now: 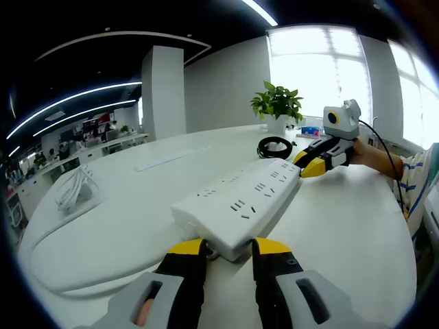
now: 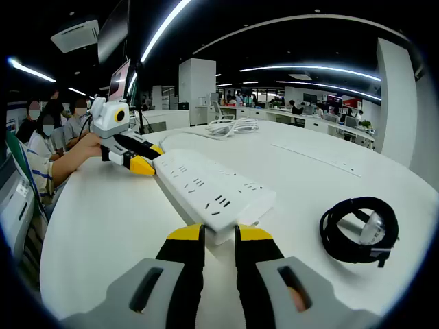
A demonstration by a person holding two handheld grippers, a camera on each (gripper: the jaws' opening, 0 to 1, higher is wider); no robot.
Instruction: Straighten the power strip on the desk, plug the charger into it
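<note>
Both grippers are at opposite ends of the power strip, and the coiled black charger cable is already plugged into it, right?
Not plugged in. In the right gripper view the black charger cable lies coiled on the desk, apart from the power strip. The left gripper and right gripper are indeed at opposite ends.

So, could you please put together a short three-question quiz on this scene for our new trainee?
1. True or false: the left tongs and the right tongs are each at an opposite end of the power strip.
2. What lies on the desk to the right of the strip in the right gripper view?
A. a mug
B. a coiled black cable
C. a book
3. Fill in: beyond the strip in the left gripper view stands a potted ___.

Key: 1 true; 2 B; 3 plant.
</note>
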